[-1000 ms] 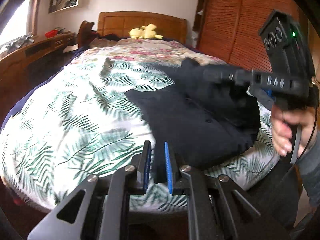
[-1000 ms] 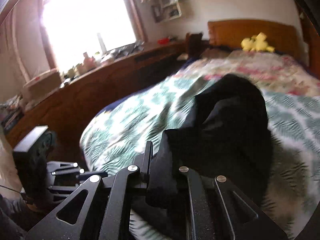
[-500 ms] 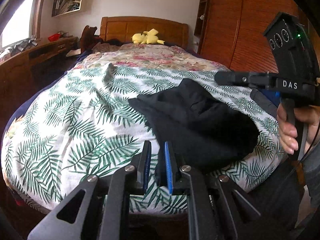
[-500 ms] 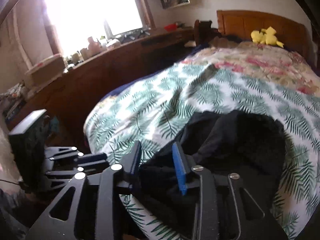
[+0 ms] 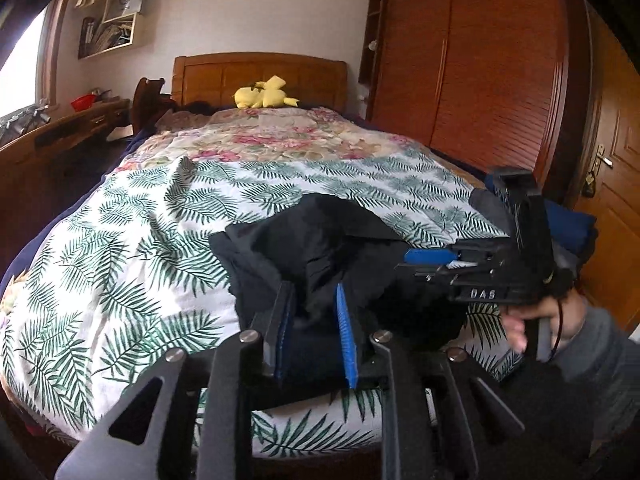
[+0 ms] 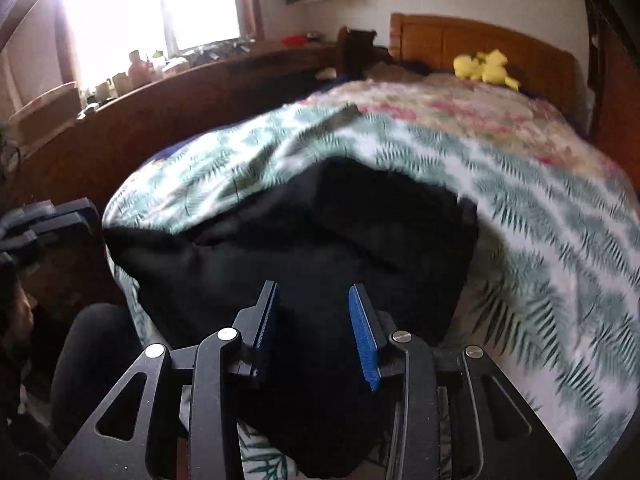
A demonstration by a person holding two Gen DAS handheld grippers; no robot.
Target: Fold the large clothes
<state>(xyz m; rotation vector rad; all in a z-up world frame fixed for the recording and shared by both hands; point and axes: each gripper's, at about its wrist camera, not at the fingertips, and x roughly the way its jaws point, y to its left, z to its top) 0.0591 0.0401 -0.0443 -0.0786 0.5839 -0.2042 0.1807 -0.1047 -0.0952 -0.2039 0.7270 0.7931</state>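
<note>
While the black garment [image 5: 320,248] lies bunched near the foot of the bed on the palm-leaf bedspread [image 5: 120,264], the left gripper [image 5: 314,320] hangs low over its near edge, and its jaws have just been opening, blue pads now narrowly apart with dark cloth between them but not pinched. Over on the other side, the right gripper [image 6: 314,320] has just been opening too, its pads standing moderately wide above the dark heap, gripping nothing.
</note>
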